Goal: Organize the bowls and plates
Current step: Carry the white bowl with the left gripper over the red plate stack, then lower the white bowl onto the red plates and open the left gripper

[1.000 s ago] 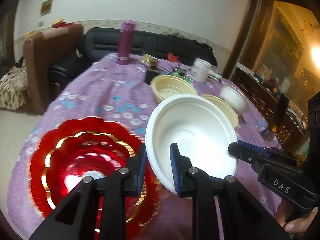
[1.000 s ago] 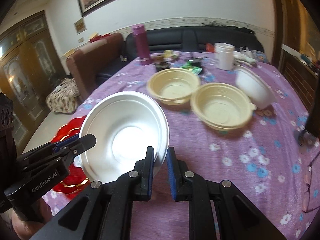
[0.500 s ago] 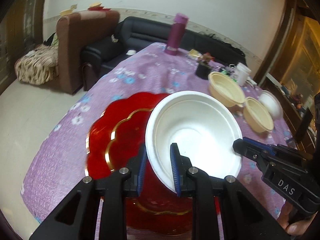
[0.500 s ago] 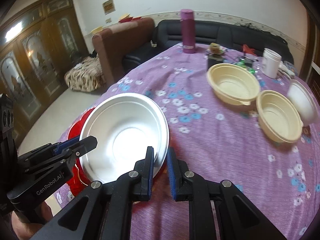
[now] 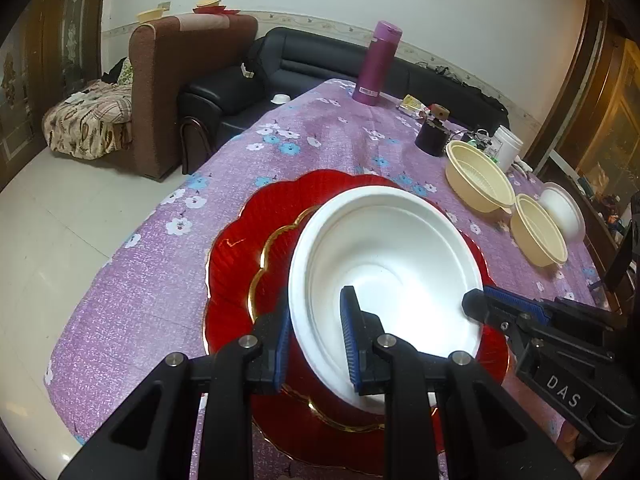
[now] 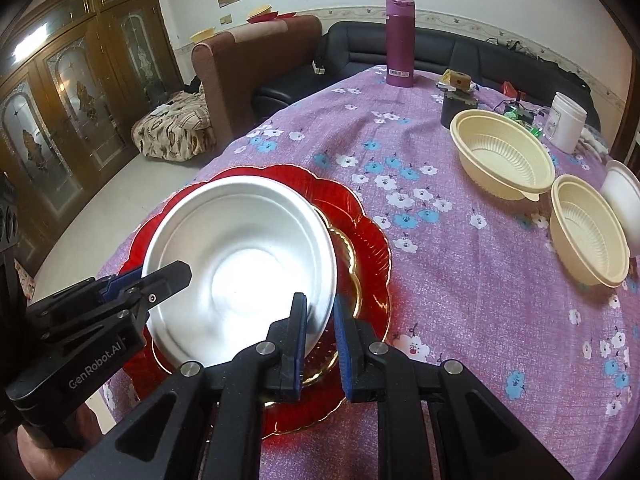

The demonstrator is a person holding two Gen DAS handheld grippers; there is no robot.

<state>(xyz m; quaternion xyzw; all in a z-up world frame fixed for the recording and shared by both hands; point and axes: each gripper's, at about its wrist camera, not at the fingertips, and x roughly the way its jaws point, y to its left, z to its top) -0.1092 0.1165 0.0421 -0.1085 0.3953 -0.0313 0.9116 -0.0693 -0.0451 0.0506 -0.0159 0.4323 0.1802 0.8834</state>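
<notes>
Purple bench, near edge: both grippers, left (image 5: 315, 338) and right (image 6: 320, 334), pinch white bowl (image 5: 384, 276) over red plates (image 5: 240, 256); uneven release could tip it.

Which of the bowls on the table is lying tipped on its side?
The small white bowl at the far right, beside the smaller cream bowl. Both cream bowls, including the larger one, sit upright.
</notes>
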